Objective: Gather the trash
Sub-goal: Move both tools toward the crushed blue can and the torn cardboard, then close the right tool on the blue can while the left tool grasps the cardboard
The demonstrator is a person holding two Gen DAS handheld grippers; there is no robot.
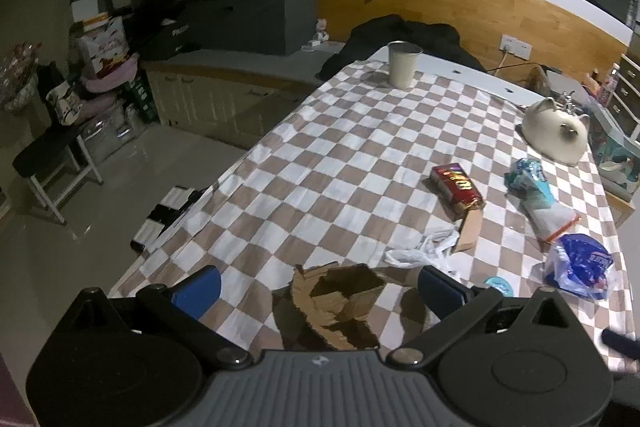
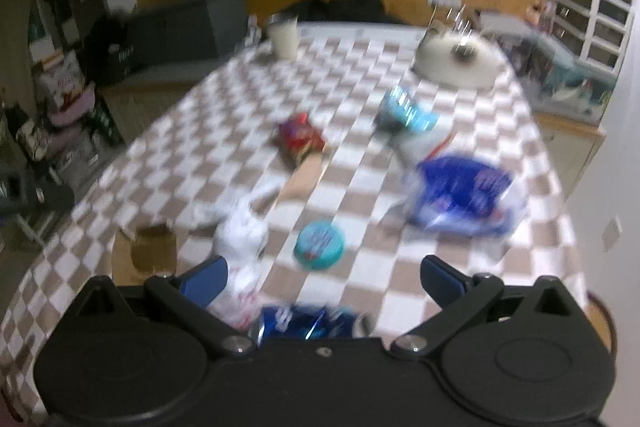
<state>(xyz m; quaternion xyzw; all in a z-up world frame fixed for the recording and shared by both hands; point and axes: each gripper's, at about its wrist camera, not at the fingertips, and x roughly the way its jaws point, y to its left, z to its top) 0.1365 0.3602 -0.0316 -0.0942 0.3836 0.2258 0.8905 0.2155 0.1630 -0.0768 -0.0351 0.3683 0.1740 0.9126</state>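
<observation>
We are viewing a checked tablecloth (image 1: 340, 155) strewn with trash. We are holding the left gripper (image 1: 320, 289) with its blue-padded fingers spread wide and nothing between them; the torn brown cardboard box (image 1: 340, 297) is lying directly ahead of it, between the two fingertips and just below them, open mouth upward, its long axis running roughly along the fingers. We are holding the right gripper (image 2: 322, 277) likewise wide open and empty; a crushed blue can (image 2: 308, 321) is lying just under its body, long axis crosswise to the fingers, with a white crumpled plastic bag (image 2: 240, 231) beside the left finger and a teal round lid (image 2: 319, 245) just ahead. Farther off, a red snack box (image 1: 456, 185), a blue plastic bag (image 1: 580, 265) and a teal-and-white packet (image 1: 534, 187) are resting well apart from both grippers. We judge the left gripper nearer the cardboard, the right nearer the can. We are reading no writing reliably: the labels on the red box and the blue bag are too small or blurred.
</observation>
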